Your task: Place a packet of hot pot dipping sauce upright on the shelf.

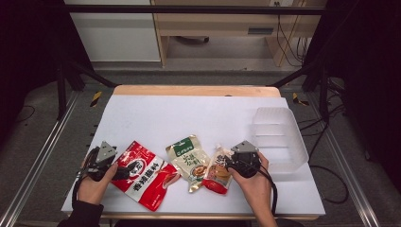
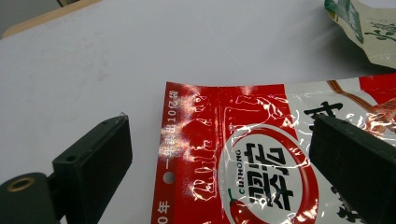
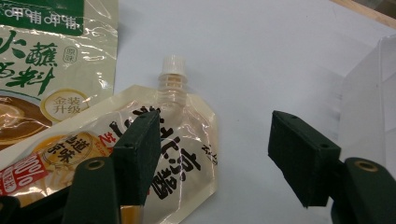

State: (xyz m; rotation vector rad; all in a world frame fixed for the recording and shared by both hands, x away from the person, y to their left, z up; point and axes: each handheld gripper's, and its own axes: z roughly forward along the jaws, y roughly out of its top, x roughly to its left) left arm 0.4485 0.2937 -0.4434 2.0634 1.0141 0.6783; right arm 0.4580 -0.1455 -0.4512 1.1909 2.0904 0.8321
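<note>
Pouches are laid out at the near edge of the table [image 1: 156,113]: a red pouch [image 1: 144,174] at left, a green-topped pouch [image 1: 189,161] in the middle, a spout pouch [image 1: 218,170] just right of it, its near end lapping it. A clear bin [image 1: 279,137] stands at the right, nothing seen in it.

Left gripper [image 1: 124,173] is held wide open over the red pouch's corner; nothing is gripped, one jaw over bare table, the other over the print. Right gripper [image 1: 228,165] is also wide open, nothing held, with the spout pouch's edge below its left jaw and the white cap [image 3: 172,65] ahead.

Likely step: the spout pouch is to be picked for the bin. A firm seam or the neck under the cap should be straddled, not the slack film, and the jaws lowered flat before closing.

"CUIHONG" is read on the red pouch [image 2: 261,172] beside a chilli mark, with large Chinese characters. Green pouch [image 3: 51,70] carries Chinese text, a gold roundel. "100%" is seen on the spout pouch [image 3: 182,140].
</note>
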